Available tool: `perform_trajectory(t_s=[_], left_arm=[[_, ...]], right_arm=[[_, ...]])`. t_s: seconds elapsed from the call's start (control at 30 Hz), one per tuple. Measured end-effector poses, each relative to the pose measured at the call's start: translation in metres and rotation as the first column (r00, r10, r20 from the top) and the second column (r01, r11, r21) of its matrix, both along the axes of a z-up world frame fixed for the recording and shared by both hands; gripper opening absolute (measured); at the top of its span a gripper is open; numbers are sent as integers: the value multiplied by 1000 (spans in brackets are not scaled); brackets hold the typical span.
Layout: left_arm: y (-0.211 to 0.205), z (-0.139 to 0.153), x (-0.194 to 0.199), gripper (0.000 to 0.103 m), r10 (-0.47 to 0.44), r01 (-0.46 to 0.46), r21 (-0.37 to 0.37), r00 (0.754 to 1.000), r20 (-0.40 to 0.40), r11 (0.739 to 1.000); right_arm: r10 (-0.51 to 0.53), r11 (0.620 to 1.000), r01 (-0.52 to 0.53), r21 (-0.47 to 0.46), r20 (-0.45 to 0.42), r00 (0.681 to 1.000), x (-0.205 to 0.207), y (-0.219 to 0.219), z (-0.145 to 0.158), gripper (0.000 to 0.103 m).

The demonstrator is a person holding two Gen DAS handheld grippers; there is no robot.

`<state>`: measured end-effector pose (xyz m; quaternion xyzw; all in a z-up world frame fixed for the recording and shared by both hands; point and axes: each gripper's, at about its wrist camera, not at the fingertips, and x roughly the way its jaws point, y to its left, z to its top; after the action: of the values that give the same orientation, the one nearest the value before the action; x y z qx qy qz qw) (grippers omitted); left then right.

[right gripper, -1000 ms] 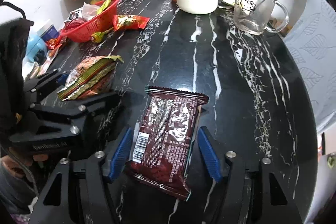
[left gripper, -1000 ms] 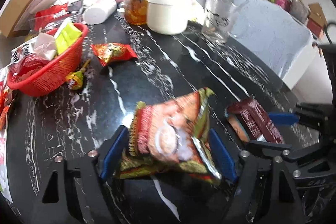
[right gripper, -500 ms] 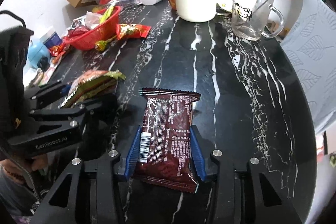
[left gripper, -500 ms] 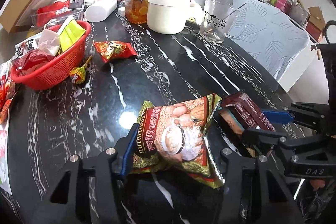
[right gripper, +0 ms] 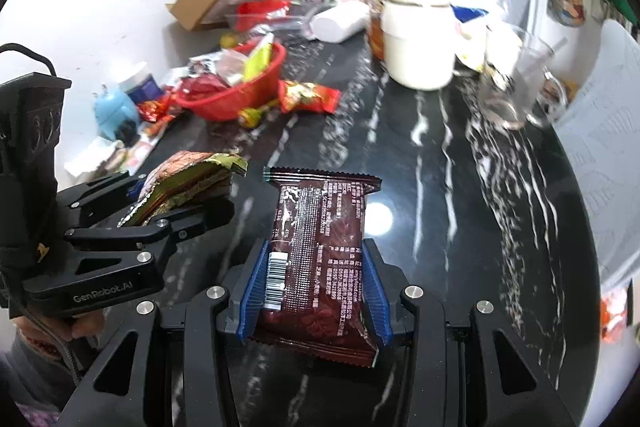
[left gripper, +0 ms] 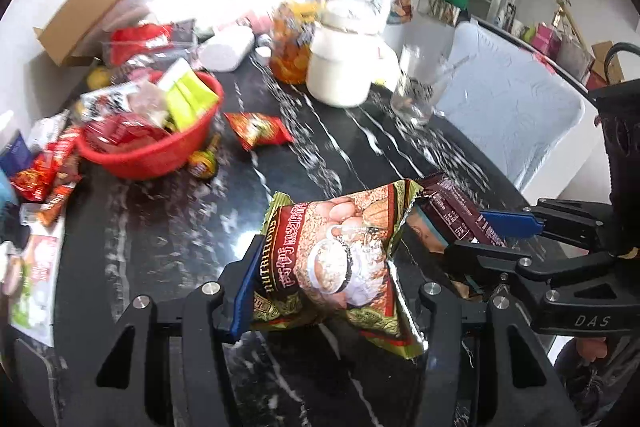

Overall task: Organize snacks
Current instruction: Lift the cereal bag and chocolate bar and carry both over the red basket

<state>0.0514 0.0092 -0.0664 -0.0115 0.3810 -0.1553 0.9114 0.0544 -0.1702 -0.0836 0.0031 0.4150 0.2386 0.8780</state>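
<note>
My left gripper is shut on a puffy red and green snack bag, held just above the black marble table. My right gripper is shut on a flat dark brown snack packet, also lifted off the table. In the left wrist view the right gripper appears at the right with the brown packet. In the right wrist view the left gripper and its bag are at the left. A red basket full of snacks stands at the far left of the table.
A red snack packet and a small round candy lie beside the basket. A white jar, an orange bottle and a glass mug stand at the back. Loose wrappers litter the left edge. A white chair is on the right.
Both grippers closed on their packets and lifted them off the table. The basket and the back of the table now show from a higher angle.
</note>
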Motion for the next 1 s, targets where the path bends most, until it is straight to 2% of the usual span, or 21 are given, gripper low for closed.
perform_trajectory(t_s=[0.43, 1.0], left_arm=[[40, 60, -9, 53, 97, -95, -25, 985, 140, 995], [88, 110, 20, 53, 194, -180, -80, 953, 232, 980]], right_arm=[[131, 990, -135, 32, 102, 986, 8, 43, 47, 44], [213, 972, -229, 44, 230, 950, 38, 83, 104, 45]])
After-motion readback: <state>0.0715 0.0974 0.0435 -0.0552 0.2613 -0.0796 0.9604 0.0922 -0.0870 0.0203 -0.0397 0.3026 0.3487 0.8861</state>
